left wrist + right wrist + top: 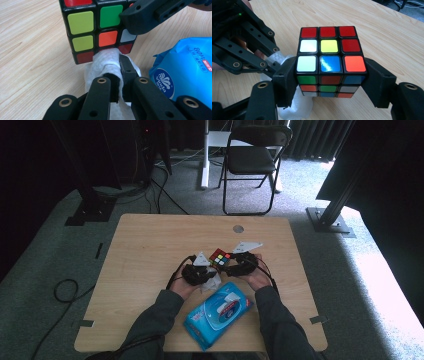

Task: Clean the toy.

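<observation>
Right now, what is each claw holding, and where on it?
Right claw clamps the puzzle cube by two opposite side faces. Left claw pinches a bunched white wipe, pressed against the cube's lower edge.

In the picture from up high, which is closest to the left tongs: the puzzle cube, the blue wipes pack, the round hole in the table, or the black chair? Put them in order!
From the left tongs:
1. Puzzle cube, right beside them, held in the right tongs.
2. Blue wipes pack, just below, near the table's front edge.
3. Round hole, toward the table's far edge.
4. Black chair, on the floor beyond.
</observation>
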Available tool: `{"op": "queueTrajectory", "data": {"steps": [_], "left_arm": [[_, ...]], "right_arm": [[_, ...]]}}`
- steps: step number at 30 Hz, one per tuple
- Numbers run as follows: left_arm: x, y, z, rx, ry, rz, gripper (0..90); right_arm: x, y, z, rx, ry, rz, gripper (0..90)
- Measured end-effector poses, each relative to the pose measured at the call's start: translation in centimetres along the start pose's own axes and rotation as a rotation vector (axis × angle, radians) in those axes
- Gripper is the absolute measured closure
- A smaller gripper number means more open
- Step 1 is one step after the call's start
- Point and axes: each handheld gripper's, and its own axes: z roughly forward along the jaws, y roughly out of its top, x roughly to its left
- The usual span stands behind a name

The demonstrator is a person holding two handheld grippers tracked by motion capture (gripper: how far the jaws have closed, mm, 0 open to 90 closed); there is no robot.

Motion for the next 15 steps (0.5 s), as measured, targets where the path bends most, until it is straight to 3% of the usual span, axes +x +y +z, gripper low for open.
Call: {"op": "queueTrajectory", "data": {"steps": [9,15], "left_arm": [[-0.6,0.2,0.4,0.016,-0.006,0.02,87.6],[-1.0,0.4,0.3,-0.001,-0.009,0.034,87.5]], "right_arm": [[0.1,0.3,-0.1,-0.011,-0.002,0.005,34.4],[0.0,0.4,-0.2,-0.009,-0.005,0.003,34.4]]}}
